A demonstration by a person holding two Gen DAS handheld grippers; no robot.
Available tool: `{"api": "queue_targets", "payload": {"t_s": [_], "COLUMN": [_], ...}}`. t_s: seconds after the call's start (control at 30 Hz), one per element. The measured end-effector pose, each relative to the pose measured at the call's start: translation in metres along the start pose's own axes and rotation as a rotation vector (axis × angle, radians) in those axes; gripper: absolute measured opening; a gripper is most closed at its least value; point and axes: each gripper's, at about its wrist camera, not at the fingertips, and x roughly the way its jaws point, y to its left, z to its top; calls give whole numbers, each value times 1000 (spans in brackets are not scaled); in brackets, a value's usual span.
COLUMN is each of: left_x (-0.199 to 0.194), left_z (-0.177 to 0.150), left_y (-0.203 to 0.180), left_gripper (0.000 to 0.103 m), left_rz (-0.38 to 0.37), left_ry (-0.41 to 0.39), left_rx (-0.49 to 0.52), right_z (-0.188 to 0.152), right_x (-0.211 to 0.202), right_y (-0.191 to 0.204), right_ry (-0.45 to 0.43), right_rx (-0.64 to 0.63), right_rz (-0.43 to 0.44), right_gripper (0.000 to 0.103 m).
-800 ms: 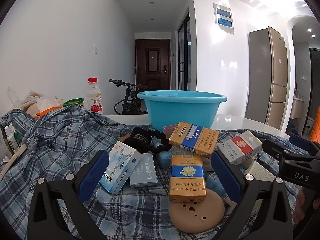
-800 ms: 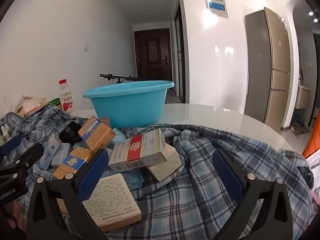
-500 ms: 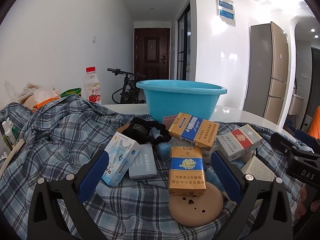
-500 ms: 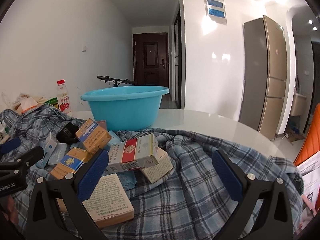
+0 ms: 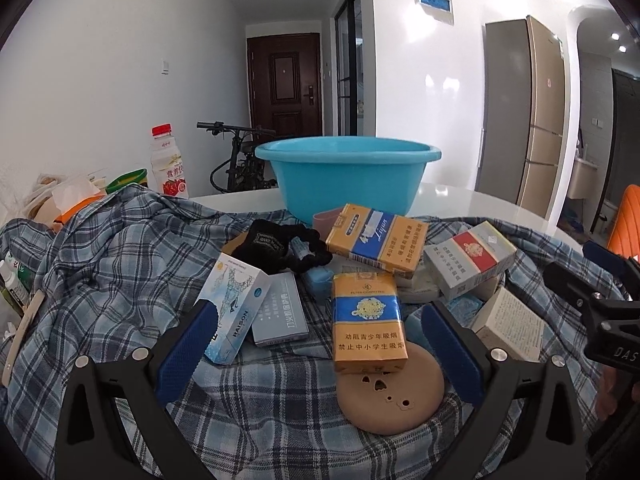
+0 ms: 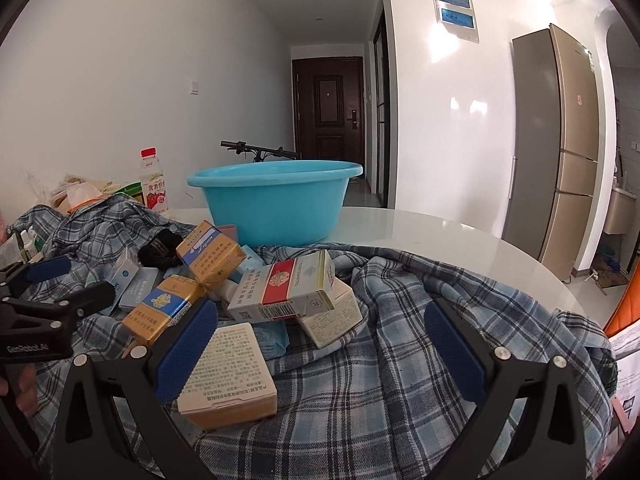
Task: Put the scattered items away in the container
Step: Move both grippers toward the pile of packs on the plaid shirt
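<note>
Basin (image 5: 347,178): blue plastic, upright at the far side of the white round table (image 6: 440,240), past the pile; contents hidden by the rim.
Scattered items: small boxes heaped on a plaid shirt (image 5: 100,264) at the near table edge, short of the basin.
Gold-and-blue carton (image 5: 367,322): dead ahead between the left jaws, long axis running away from the camera, near end resting on a tan round disc (image 5: 390,394).
White-blue box (image 5: 234,308): just beside the left pad, tilted.
Red-and-white carton (image 6: 286,286): atop the heap, long axis crosswise, left of the right jaws' centre line.
Cream printed box (image 6: 226,368): touching or just beside the right gripper's left pad.
Left gripper (image 5: 318,354): jaws wide, nothing held, nearer arm for the gold-and-blue carton.
Right gripper (image 6: 320,354): jaws wide, nothing held, mostly bare plaid between the pads.
Likely next grasp: left jaws across the carton's short width, judged from the alignment.
Change since earlier frames: both cameras raised and tipped slightly, pile lower in view; items unmoved, jaw width unchanged.
</note>
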Motion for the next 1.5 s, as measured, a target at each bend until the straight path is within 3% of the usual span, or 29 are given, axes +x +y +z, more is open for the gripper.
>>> {"api": "queue_targets", "payload": {"t_s": [0.2,0.4,0.57,0.73,0.9,1.2,1.5], "left_x": [8,18,7,12,39,75,118], "left_z": [-3,9,38,64,81,145,180], "left_y": [-17,-20,-10,-3,-4,5,21], "left_gripper": [103,103,103,103,103,103,103], "left_rz": [-6,-54,-4,-52,-93,-42,-30], "left_ry": [22,94,50,66,130,102,173], "left_rx": [60,125,177,137,95,63,17], "right_z": [-3,-3,9,42,86,153,173], "right_x": [-10,-14,-7,3,21,77,137], "right_y": [5,8,6,3,2,-2,-6], "right_ry": [-9,10,52,85,126,200,306], "right_rx": [-68,-84,-118,-123,-170,-144,-141], "right_rz": [21,103,117,137,122,145,144], "right_gripper": [103,103,103,103,103,103,103]}}
